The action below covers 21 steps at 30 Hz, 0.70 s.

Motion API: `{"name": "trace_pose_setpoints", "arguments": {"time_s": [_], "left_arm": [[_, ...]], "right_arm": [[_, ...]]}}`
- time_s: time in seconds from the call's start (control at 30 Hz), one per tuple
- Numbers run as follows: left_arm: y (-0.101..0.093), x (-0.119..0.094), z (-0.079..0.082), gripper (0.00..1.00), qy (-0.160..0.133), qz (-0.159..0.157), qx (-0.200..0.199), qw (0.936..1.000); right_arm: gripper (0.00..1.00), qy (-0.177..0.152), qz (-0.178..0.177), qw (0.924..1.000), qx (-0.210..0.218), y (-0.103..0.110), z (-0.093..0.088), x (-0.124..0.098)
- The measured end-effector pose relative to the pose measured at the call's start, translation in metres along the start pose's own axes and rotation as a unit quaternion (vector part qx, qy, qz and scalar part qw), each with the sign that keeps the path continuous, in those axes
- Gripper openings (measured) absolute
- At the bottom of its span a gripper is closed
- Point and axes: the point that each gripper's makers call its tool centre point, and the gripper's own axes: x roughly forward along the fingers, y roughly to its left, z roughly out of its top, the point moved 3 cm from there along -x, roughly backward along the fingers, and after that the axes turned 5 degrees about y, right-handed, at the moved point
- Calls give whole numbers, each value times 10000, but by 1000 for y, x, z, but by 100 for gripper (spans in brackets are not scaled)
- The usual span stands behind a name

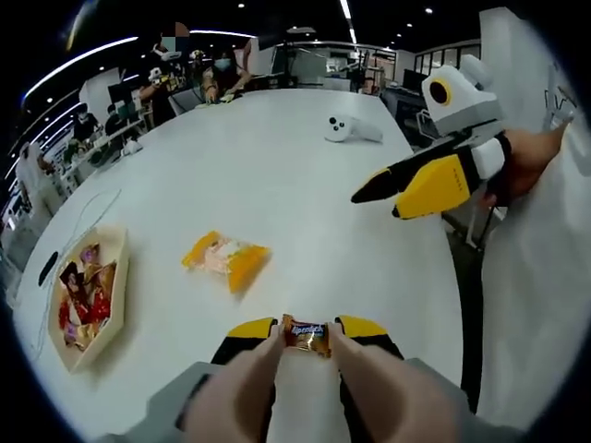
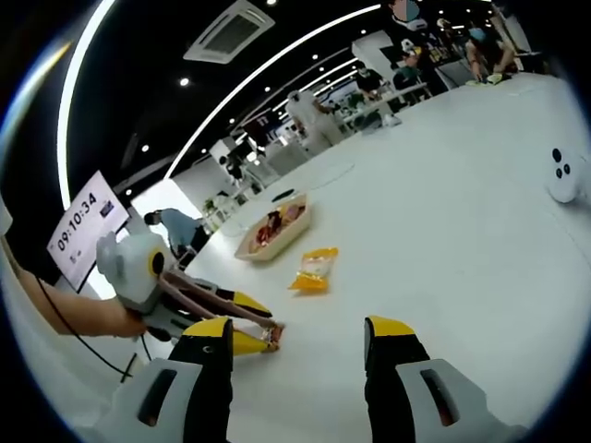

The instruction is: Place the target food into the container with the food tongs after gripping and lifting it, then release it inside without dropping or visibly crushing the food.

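Note:
My left gripper [image 1: 307, 328] is shut on a pair of beige food tongs [image 1: 369, 388]. The tong tips pinch a small candy [image 1: 307, 337] in a brown-orange wrapper, low at the table's near edge; I cannot tell whether it touches the table. The container, a shallow tan tray [image 1: 118, 277] with several wrapped candies in it, lies to the left. In the right gripper view the tray [image 2: 297, 221] lies farther back, and the left gripper [image 2: 247, 323] holds the tongs [image 2: 208, 300] and candy [image 2: 271, 334] at lower left. My right gripper [image 2: 297, 332] is open with nothing in it, and it hovers at the right [image 1: 377, 203].
A yellow snack packet [image 1: 226, 258] [image 2: 316, 268] lies between the candy and the tray. A white controller [image 1: 346, 127] [image 2: 563, 175] rests on the far part of the white table [image 1: 277, 166]. The table edge runs down the right. Several people sit at the far end.

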Motion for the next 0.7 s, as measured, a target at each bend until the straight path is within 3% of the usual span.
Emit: {"name": "trace_pose_setpoints", "arguments": {"time_s": [0.37, 0.57, 0.7], "left_arm": [[1, 5, 3, 16, 110, -55, -167, 9998], [5, 3, 6, 16, 83, -108, -1088, 9940], [4, 0, 5, 16, 79, -73, -1010, 9948]], "right_arm": [[57, 46, 3, 10000, 28, -1, -2, 2], [57, 11, -13, 10000, 31, -1, -1, -1], [57, -30, -44, 10000, 49, -3, -1, -3]]}}
